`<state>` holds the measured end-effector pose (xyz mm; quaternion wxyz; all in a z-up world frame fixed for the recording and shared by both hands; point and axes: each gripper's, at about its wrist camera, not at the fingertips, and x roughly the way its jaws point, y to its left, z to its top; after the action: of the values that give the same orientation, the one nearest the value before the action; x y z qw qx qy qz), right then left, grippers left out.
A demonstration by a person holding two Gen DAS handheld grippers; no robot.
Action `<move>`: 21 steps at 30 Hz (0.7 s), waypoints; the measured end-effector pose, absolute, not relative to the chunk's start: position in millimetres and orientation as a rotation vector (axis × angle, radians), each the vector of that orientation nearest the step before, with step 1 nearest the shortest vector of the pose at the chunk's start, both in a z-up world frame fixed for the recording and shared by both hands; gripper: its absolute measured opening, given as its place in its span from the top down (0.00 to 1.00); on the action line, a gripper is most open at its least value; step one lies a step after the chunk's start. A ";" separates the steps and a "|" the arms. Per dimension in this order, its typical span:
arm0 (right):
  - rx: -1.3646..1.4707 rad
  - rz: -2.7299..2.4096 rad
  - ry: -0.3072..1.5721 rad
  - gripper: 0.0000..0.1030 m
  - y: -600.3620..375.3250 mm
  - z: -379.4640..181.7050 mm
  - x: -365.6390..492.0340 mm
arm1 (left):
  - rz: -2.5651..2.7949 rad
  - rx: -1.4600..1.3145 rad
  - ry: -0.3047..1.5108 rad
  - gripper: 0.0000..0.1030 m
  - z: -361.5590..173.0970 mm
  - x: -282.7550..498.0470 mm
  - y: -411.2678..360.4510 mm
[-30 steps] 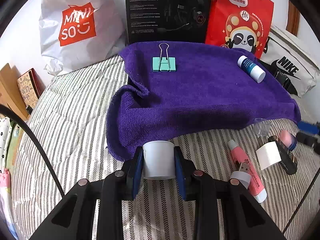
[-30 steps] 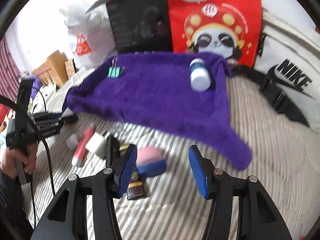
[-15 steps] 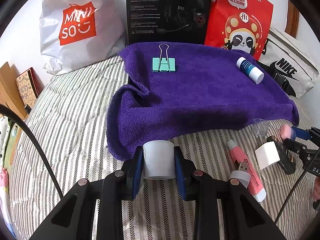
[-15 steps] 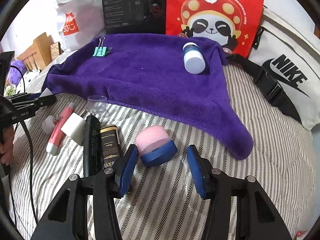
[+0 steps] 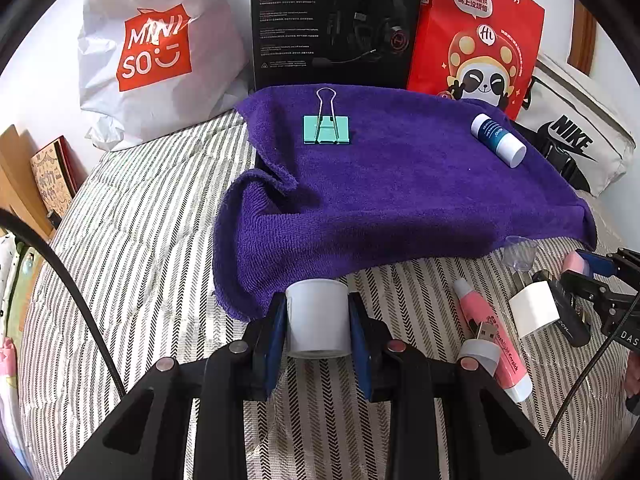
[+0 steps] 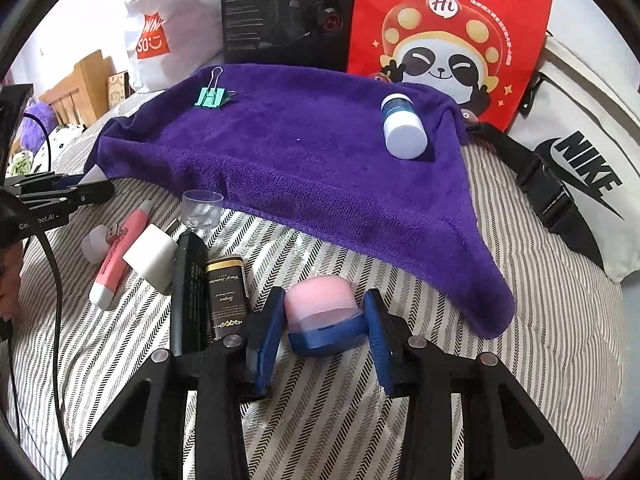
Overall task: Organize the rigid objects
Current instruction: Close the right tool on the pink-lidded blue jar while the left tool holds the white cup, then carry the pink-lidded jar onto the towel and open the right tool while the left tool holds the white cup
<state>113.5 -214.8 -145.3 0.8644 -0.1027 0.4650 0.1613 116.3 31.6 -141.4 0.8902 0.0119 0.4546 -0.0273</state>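
Left gripper (image 5: 318, 322) clamps a white cup (image 5: 317, 323) just before the purple towel (image 5: 400, 184); right gripper (image 6: 325, 330) pads touch both sides of a pink-lidded jar (image 6: 322, 314), near the towel's front edge.

Left gripper (image 5: 317, 322) low over the striped bedspread (image 5: 132, 264), just short of its purple towel's near edge, blue pads (image 5: 276, 330) clamped on both sides of a white cylinder (image 5: 317, 324). Right gripper (image 6: 324, 328) also low over the bedspread, off to the right, fingers bracketing a pink-and-blue jar (image 6: 322, 316); pad contact too close to call.
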 end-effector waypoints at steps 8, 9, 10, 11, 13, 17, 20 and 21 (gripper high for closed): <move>-0.193 0.350 0.999 0.61 -220.2 -143.5 110.1 | -0.058 0.028 0.944 0.72 -141.0 114.7 31.1; -0.191 0.349 0.989 0.61 -220.4 -144.1 108.6 | -0.056 0.029 0.943 0.72 -141.0 114.6 30.6; -0.186 0.350 0.978 0.61 -221.0 -144.5 107.1 | -0.054 0.029 0.941 0.72 -141.0 114.4 30.0; -0.180 0.349 0.974 0.61 -221.9 -144.8 106.8 | -0.054 0.027 0.941 0.72 -141.1 114.4 29.9; -0.161 0.343 0.960 0.61 -223.3 -146.0 105.3 | -0.053 0.024 0.941 0.72 -140.9 114.7 30.1; -0.149 0.339 0.969 0.61 -224.1 -145.7 106.4 | -0.058 0.028 0.949 0.73 -140.1 115.3 29.4; -0.125 0.346 0.996 0.62 -227.1 -139.8 106.4 | -0.096 -0.026 0.964 0.73 -136.1 113.6 33.4; -0.119 0.347 0.989 0.62 -228.5 -135.6 104.2 | -0.106 -0.043 0.962 0.73 -134.9 112.4 34.4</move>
<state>104.2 -228.5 -135.6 0.8641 -0.0570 0.4717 0.1658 112.4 34.4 -134.9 0.8849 -0.0206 0.4625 -0.0507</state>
